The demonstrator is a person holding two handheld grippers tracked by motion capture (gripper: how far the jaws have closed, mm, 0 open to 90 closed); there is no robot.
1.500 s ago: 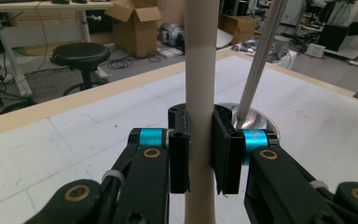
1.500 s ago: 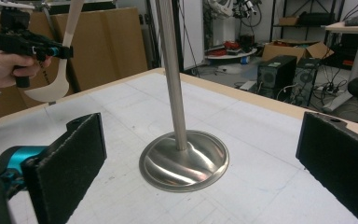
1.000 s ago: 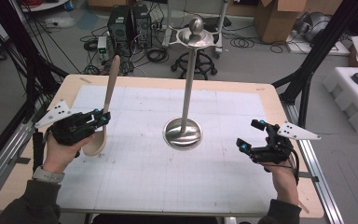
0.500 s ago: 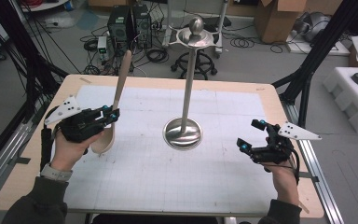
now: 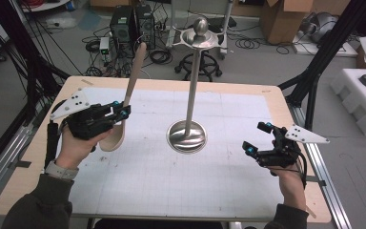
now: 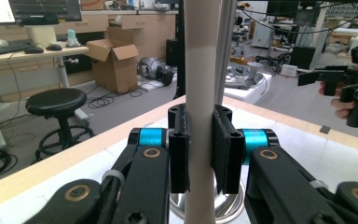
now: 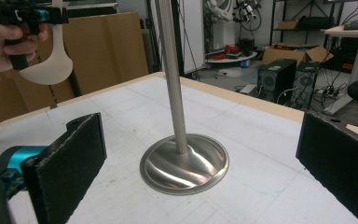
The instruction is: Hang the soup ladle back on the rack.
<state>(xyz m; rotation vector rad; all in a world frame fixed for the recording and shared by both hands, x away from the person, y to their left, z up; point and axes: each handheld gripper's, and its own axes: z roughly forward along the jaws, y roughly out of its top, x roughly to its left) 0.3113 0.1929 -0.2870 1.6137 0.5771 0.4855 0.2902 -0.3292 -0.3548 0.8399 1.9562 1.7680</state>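
A pale beige ladle [image 5: 132,81] stands nearly upright with its handle tip leaning right and its bowl [image 5: 112,139] low over the mat. My left gripper [image 5: 120,112] is shut on the handle just above the bowl. In the left gripper view both pads clamp the handle [image 6: 200,70]. A tall steel stand [image 5: 190,90] with a round base [image 5: 187,137] and a disc and ball on top rises at the table's middle, to the right of the ladle. My right gripper [image 5: 257,138] hovers open at the right of the base, with nothing between its pads [image 7: 70,158].
A white gridded mat [image 5: 171,181] covers the wooden table [image 5: 38,143]. Black frame struts [image 5: 314,71] rise beside the far right corner. Stools, computer cases and cables lie on the floor beyond the far edge.
My left gripper has carried the ladle to the right, nearer the stand, and the handle leans more to the right. The right gripper has stayed put.
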